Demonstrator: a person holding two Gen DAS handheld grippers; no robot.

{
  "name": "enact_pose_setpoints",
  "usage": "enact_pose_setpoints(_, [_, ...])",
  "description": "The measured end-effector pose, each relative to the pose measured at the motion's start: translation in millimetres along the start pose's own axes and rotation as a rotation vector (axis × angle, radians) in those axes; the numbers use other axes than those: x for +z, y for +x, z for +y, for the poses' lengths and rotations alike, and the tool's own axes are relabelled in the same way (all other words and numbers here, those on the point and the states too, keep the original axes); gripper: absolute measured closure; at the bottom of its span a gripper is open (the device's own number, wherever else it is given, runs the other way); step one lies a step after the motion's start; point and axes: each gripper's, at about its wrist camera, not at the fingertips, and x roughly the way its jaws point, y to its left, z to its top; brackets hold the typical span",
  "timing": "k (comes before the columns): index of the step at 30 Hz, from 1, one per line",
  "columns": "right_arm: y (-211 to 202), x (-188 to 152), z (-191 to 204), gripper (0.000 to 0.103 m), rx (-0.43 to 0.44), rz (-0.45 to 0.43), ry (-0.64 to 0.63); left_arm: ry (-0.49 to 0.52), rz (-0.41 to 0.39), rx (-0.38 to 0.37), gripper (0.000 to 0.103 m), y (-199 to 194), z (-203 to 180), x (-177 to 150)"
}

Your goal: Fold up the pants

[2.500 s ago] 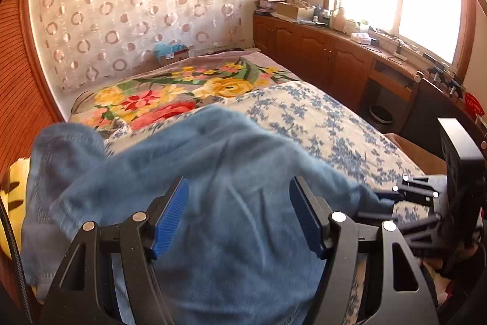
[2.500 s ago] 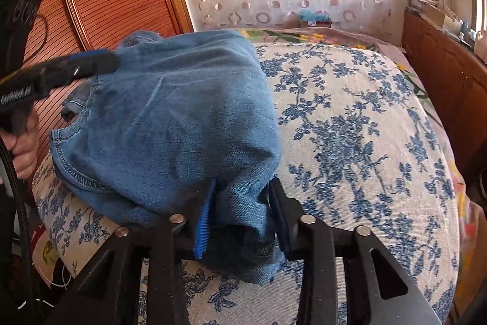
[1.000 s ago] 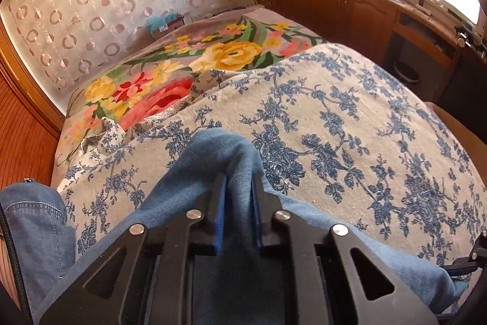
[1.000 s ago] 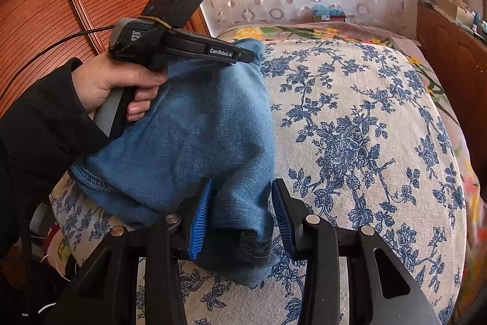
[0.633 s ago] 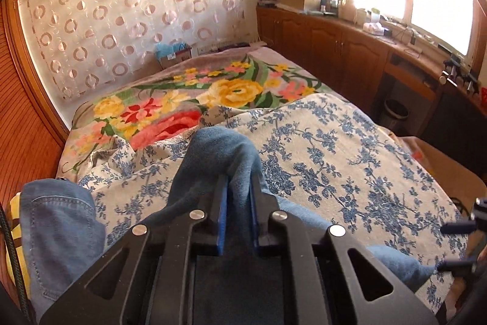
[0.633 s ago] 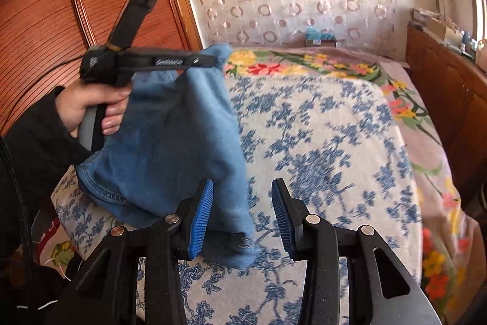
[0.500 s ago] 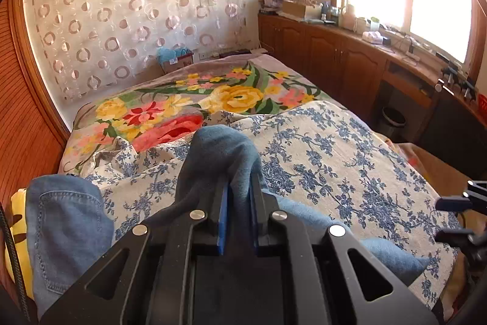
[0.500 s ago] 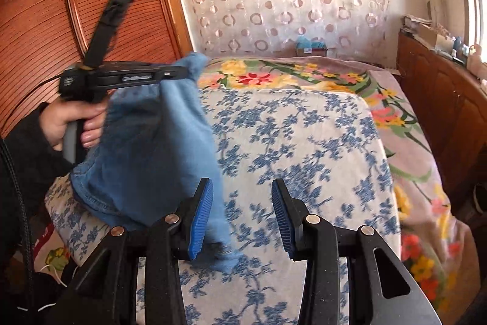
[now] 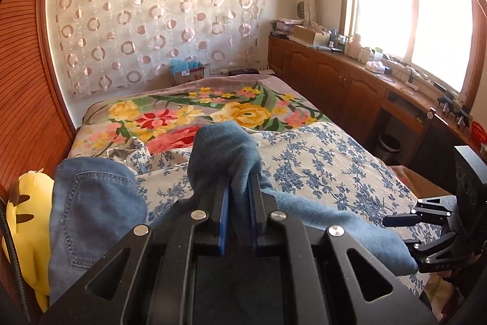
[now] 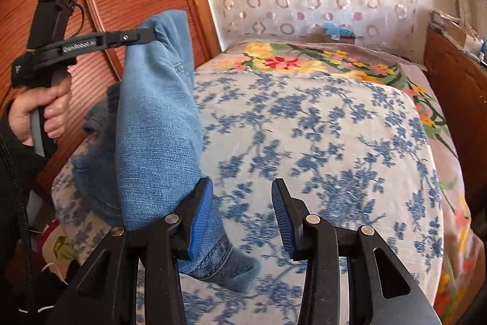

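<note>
Pants [image 10: 158,124] hang lifted over bed [image 10: 334,142], fold clamped in left gripper [image 9: 239,191] fingers. Right view alone shows hand [image 10: 39,108] gripping left handle, gripper roughly level. Left view alone shows back pocket and yellow plush [image 9: 27,203]. Right gripper [image 10: 242,215] fingers apart, hem beside left finger, unclamped.

one pair of jeans [image 10: 158,124], two grippers [image 9: 239,197] [image 10: 240,212], one bed [image 10: 334,142].

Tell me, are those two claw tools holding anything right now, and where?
The left gripper is clamped on a bunched fold of the blue denim pants, lifting them. The right gripper is open, holding nothing.
</note>
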Motion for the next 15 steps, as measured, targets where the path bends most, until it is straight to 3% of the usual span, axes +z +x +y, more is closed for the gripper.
enact_pose_setpoints(9, [-17, 12, 50, 0.062, 0.107, -0.032, -0.075, -0.061, -0.031, 0.034, 0.093, -35, 42, -15])
enact_pose_setpoints(15, [3, 20, 76, 0.062, 0.174, 0.01, -0.109, -0.111, -0.025, 0.05, 0.094, -41, 69, -35])
